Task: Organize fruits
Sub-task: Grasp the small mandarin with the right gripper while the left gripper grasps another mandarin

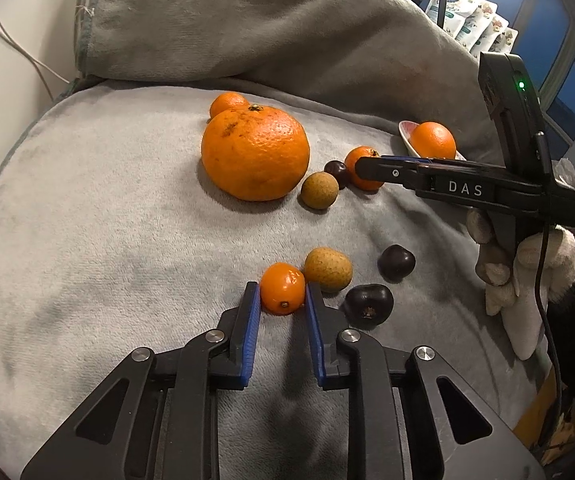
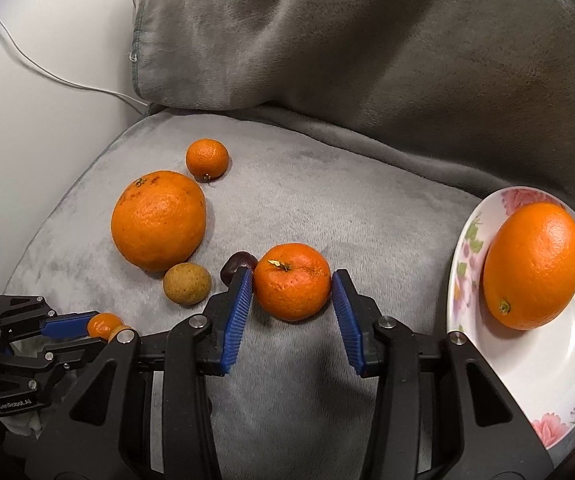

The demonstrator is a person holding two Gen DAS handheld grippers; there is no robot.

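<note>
My left gripper (image 1: 281, 292) is shut on a small oval kumquat (image 1: 282, 280) that lies on the grey blanket; both blue pads press its sides. In the right wrist view, my right gripper (image 2: 292, 276) is shut on a stemmed mandarin (image 2: 291, 284), also resting on the blanket. At the right stands a floral plate (image 2: 463, 248) holding one orange (image 2: 533, 266). Loose fruit lies around: a big orange (image 1: 255, 152), a small mandarin (image 1: 227, 103) behind it, two brown longans (image 1: 319, 190) (image 1: 327, 270) and three dark round fruits (image 1: 396, 262).
A rumpled grey blanket (image 1: 107, 220) covers the cushion and rises as a fold at the back. A white wall with a cable (image 2: 47, 68) is on the left. A gloved hand (image 1: 527, 264) holds the right gripper's handle.
</note>
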